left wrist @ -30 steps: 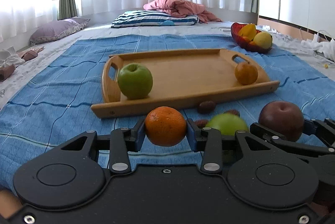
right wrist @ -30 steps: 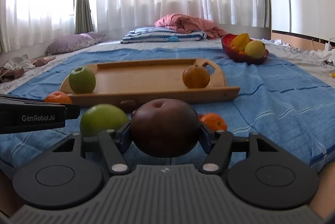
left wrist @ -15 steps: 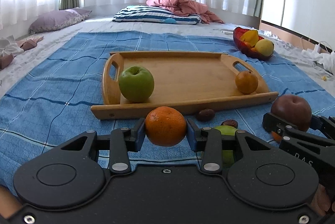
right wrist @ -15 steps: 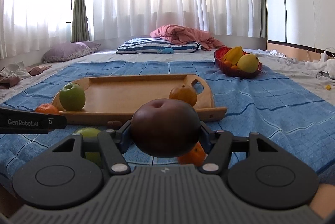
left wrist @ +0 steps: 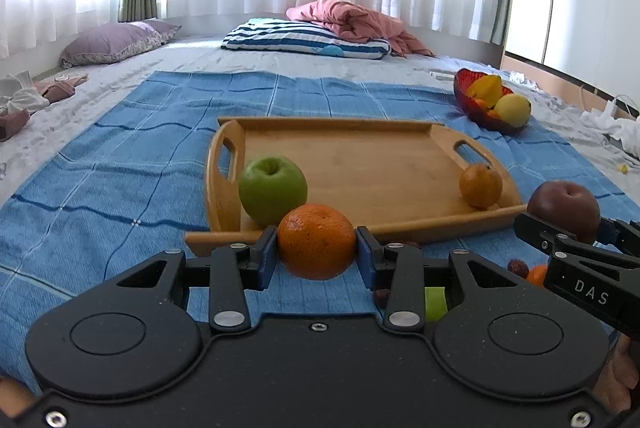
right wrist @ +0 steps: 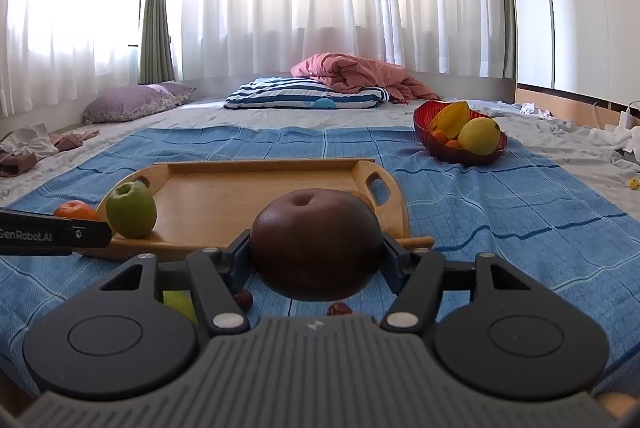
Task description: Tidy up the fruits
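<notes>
My left gripper (left wrist: 316,256) is shut on an orange mandarin (left wrist: 316,242), held above the blue cloth just short of the wooden tray (left wrist: 360,164). On the tray sit a green apple (left wrist: 273,189) at the near left and a small orange (left wrist: 480,185) at the near right. My right gripper (right wrist: 316,264) is shut on a dark red apple (right wrist: 316,244), also lifted in front of the tray (right wrist: 248,196); the left wrist view shows that apple (left wrist: 564,206) at the right. A second green apple (left wrist: 435,303) lies on the cloth, mostly hidden behind my left gripper.
A red bowl (right wrist: 456,152) with yellow and orange fruit stands on the cloth at the far right. Small brown dates (right wrist: 243,298) and another mandarin (left wrist: 536,274) lie on the blue cloth (left wrist: 100,196) near the grippers. Pillows and a pink blanket (left wrist: 352,20) lie farther back.
Both grippers have risen and come closer to the tray with their fruit held. The loose green apple and mandarin on the cloth have dropped lower, partly behind the grippers.
</notes>
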Available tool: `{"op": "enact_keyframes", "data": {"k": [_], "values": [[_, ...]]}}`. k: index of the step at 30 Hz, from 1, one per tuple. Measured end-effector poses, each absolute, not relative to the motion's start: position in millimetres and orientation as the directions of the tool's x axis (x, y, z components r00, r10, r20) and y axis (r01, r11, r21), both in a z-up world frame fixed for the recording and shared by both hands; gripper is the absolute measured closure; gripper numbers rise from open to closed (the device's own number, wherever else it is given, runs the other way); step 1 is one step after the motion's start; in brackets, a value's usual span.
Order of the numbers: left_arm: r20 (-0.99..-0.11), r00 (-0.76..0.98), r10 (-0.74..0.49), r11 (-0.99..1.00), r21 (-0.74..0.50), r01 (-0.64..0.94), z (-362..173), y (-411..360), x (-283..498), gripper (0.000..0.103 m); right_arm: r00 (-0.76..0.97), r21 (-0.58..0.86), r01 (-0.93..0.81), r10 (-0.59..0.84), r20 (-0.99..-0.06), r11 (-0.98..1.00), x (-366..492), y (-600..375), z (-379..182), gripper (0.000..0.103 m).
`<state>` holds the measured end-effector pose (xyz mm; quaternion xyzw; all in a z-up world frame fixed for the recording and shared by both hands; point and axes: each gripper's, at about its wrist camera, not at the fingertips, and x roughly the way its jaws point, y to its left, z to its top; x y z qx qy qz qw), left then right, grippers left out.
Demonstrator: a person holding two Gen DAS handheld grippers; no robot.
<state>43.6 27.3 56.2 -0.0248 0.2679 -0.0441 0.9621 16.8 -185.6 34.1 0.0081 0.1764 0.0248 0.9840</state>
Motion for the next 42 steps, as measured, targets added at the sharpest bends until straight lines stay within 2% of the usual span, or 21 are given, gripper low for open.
{"op": "enact_keyframes", "data": {"k": [9,16,33,42], "values": [[-0.468,0.881,-0.07,0.997,-0.054,0.051,83.1,34.3,72.5,0.065,0.941,0.043,-0.056,0.067,-0.333,0.998,41.9,-197.0,55.8,0.037],[-0.475,0.878,-0.066,0.996,-0.08,0.032,92.9,41.5,111.4,0.065,0.942,0.019,-0.057,0.06,-0.331,0.998,72.0,-204.0,70.2,0.037],[-0.566,0.824,-0.032,0.996,-0.088,-0.022,81.4,59.7,193.2,0.065,0.879,0.067,-0.043,0.069,-0.472,0.997,161.4,-218.9,66.2,0.037],[-0.611,0.792,-0.014,0.995,-0.09,-0.051,66.6,65.0,223.0,0.065,0.847,0.044,-0.059,0.073,-0.526,0.997,192.4,-213.2,56.6,0.037]]}}
